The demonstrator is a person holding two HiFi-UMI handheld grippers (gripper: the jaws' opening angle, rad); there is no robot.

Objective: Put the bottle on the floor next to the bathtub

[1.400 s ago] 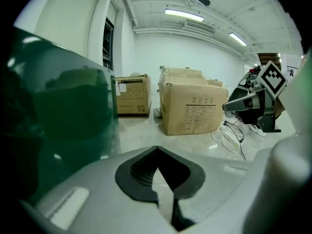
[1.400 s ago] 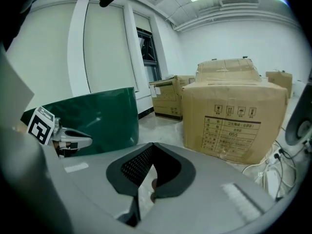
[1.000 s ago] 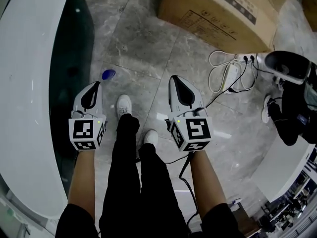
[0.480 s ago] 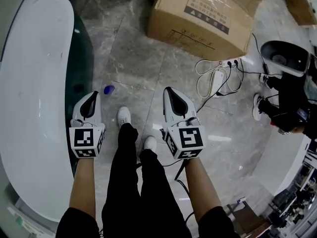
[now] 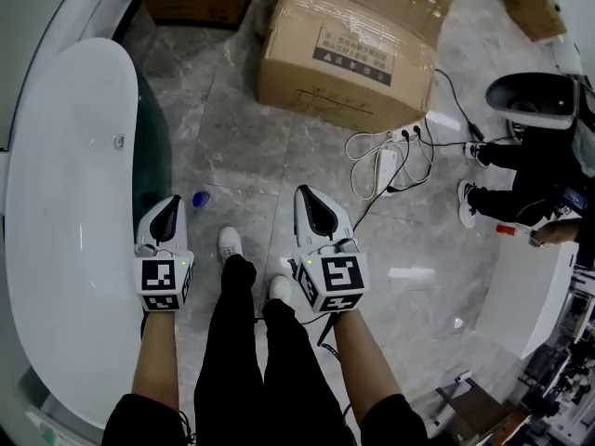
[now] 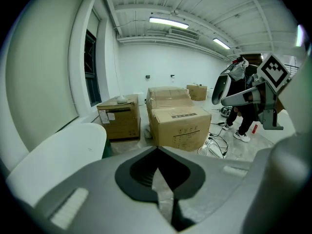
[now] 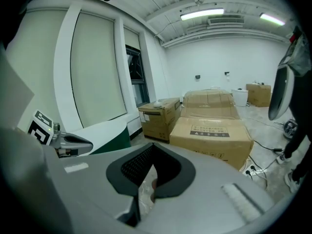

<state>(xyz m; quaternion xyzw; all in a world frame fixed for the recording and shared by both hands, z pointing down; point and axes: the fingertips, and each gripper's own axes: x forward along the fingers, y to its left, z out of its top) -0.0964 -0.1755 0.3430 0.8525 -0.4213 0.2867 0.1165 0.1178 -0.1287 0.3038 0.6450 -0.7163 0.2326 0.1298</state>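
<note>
Left gripper [image 5: 171,204]: jaws closed tip to tip, nothing between them, held above bathtub [image 5: 65,212] rim. Right gripper [image 5: 310,199]: jaws likewise together, empty, above grey marble floor [image 5: 251,137]. Bottle [image 5: 199,198], blue, small in view, on floor just beside tub's dark green side; near left gripper tip, apart from it. Upright or lying: cannot tell. Cardboard box [image 5: 344,59] further off; cables [image 5: 386,156] near it
</note>
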